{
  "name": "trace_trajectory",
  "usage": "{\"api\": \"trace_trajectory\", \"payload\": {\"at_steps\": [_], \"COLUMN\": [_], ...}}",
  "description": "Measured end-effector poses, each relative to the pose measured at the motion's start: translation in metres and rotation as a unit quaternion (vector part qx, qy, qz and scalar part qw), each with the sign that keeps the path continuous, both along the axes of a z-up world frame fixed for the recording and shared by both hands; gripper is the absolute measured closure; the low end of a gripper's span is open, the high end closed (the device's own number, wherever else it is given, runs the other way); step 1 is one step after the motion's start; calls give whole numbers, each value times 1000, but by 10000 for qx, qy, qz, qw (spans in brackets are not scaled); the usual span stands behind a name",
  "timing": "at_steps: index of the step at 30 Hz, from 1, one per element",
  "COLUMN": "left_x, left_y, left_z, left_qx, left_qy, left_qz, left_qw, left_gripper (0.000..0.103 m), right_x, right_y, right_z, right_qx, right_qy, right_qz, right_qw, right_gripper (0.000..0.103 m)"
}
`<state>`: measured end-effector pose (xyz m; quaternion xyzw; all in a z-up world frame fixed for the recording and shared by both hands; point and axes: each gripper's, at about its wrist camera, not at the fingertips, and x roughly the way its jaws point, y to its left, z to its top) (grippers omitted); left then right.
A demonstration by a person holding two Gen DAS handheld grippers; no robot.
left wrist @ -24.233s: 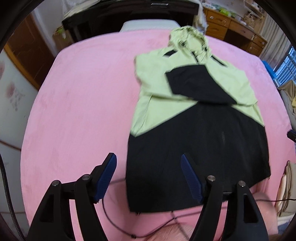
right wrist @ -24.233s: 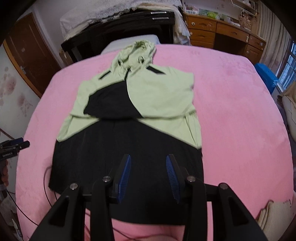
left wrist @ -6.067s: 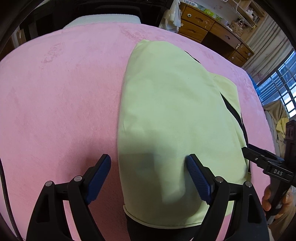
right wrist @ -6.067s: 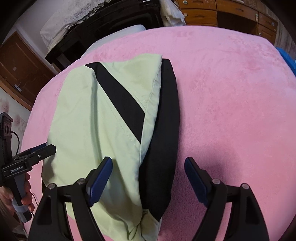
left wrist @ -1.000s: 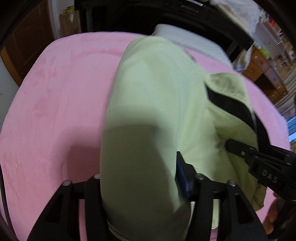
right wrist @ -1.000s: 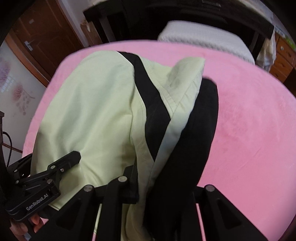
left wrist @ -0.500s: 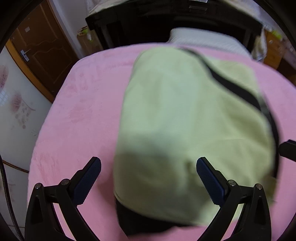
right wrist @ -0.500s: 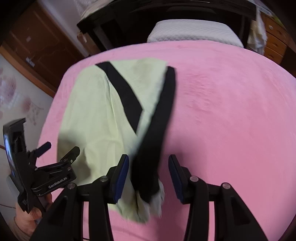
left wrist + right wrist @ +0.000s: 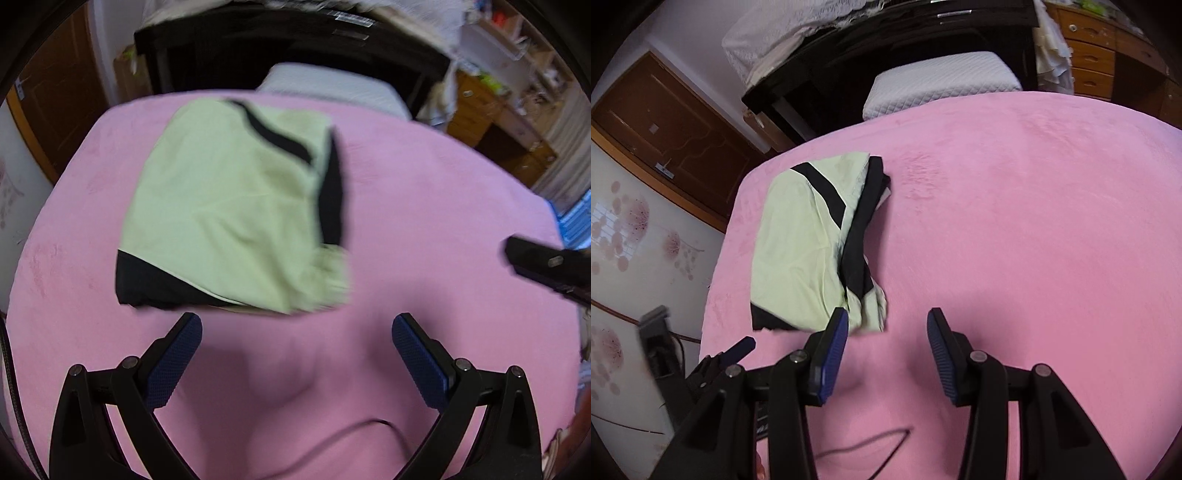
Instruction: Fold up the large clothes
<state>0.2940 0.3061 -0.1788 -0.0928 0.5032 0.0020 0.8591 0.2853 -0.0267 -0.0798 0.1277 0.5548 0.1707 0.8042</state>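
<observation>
The light green and black jacket (image 9: 225, 206) lies folded into a compact rectangle on the pink bed cover (image 9: 424, 221). It also shows in the right wrist view (image 9: 809, 251), near the bed's left edge. My left gripper (image 9: 295, 350) is open and empty, held back from the jacket's near edge. My right gripper (image 9: 886, 347) is open and empty, just right of the jacket's near corner. The right gripper's body shows at the right of the left wrist view (image 9: 546, 266); the left gripper shows at the lower left of the right wrist view (image 9: 727, 358).
A black headboard (image 9: 886, 48) and a white quilted pillow (image 9: 942, 81) stand beyond the bed. Wooden drawers (image 9: 1100, 40) are at the back right, a wooden door (image 9: 665, 122) at the left. A thin cable (image 9: 868, 443) lies on the cover near me.
Both grippers let go of the folded jacket and pulled back from it. The jacket now lies flat and farther away in both views.
</observation>
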Motion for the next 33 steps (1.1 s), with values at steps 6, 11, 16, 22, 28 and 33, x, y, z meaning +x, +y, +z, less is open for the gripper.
{"api": "trace_trajectory", "payload": {"at_steps": [6,11,16,22,28,33], "left_x": [-50,-85,-120,-150,-185,-207], "left_y": [-52,-81,-107,-131,-138,-147], "left_z": [37,59,66,79,108,127], "left_qx": [7,-170,-168,49,-63,107], "left_qy": [17,169,282,167,92,24], "left_qz": [-203,-258,-428,-535,-502,-483], "left_qw": [9998,9994,9985,9984,9987,9988], "left_gripper": [1,1,1,1,1,1], "right_x": [-65,-129,-164,-193,-221,-243], "right_y": [-51,-94,-121,-135,-130,-129], "right_z": [3,12,22,43,73,96], "right_qx": [64,122,63,-27,-169,-472], "right_qy": [329,399,231,-92,-407,-723], "right_qz": [-92,-259,-465,-652,-549,-584], "right_qw": [9994,9988,9986,9978,9975,9946], "right_gripper": [58,58,58,58,58,58]}}
